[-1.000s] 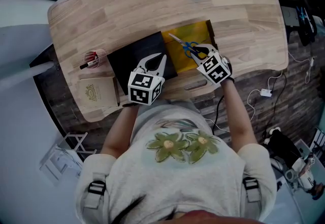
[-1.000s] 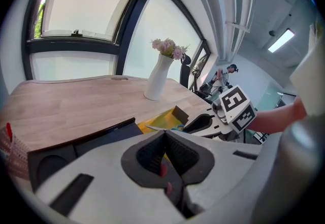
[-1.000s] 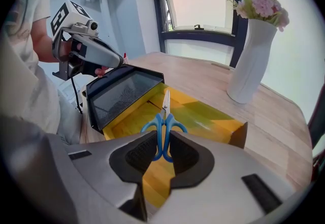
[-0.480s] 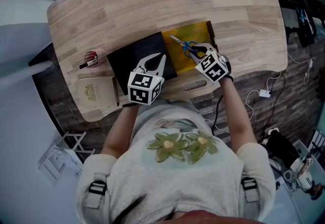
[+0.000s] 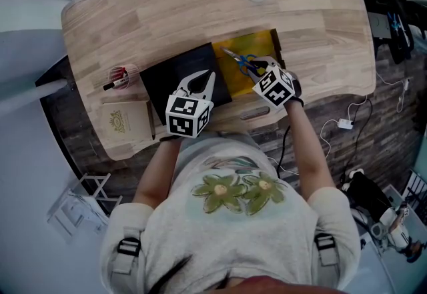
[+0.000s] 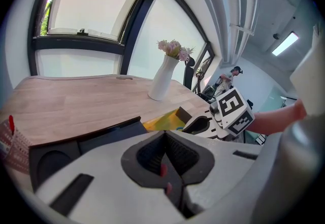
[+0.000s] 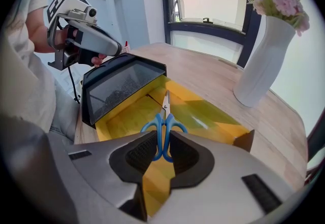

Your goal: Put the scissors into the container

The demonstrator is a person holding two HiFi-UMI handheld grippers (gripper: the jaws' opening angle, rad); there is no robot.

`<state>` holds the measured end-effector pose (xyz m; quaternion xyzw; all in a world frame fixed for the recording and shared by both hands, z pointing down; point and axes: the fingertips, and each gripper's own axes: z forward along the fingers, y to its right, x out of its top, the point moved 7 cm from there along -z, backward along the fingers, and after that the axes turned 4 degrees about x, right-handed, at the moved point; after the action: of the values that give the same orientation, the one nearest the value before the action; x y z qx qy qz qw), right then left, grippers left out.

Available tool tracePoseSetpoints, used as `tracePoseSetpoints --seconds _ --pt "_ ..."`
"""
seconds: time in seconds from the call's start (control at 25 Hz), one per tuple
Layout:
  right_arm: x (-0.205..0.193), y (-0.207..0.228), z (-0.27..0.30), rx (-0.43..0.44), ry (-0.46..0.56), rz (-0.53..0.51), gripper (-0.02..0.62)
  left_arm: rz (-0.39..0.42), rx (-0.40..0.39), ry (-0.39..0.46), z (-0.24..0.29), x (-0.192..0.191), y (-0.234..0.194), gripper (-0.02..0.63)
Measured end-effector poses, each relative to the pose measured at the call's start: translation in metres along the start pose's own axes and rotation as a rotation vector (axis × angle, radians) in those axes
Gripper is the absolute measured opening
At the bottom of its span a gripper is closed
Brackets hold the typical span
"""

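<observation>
Our right gripper [image 7: 161, 141] is closed down to a narrow slot, and in that slot it pinches the blue handle loops of the scissors [image 7: 163, 125]. Our left gripper [image 6: 165, 139] has its pads pressed together with nothing between them; it hangs over the black lid [image 5: 175, 74], which lies open beside the container [image 5: 259, 41].

The scissors sit within the container's outline, above its yellow floor. We cannot tell whether the tip touches that floor or is just off it.

We judge them light and rigid: steel blades, hard plastic loops, nothing that bends or crushes. The plastic is smooth and rounded, so a pinch across the loops could let them swivel or slide. The loops are nonetheless the sensible place to hold, because they are the thickest part and lie away from the edges. A hold nearer the pivot would probably swing less. The blades look shut, which keeps the load compact.

Their long axis runs straight out along our right jaws. The handles are toward us at the container's near edge, and the point aims at its far wall, slanting toward the lid side in the head view. That axis lies roughly along the container floor, so we expect them to fit flat inside once released.
</observation>
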<state>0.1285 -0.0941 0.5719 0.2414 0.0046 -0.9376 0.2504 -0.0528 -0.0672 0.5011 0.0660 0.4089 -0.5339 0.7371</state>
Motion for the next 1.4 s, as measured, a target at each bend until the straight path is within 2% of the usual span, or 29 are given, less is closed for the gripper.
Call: tracePoseSetpoints --seconds 1.4 --pt "0.002 0.004 0.024 0.016 -0.13 -0.025 0.078 -0.025 0.006 -0.005 0.001 -0.003 -0.01 0.008"
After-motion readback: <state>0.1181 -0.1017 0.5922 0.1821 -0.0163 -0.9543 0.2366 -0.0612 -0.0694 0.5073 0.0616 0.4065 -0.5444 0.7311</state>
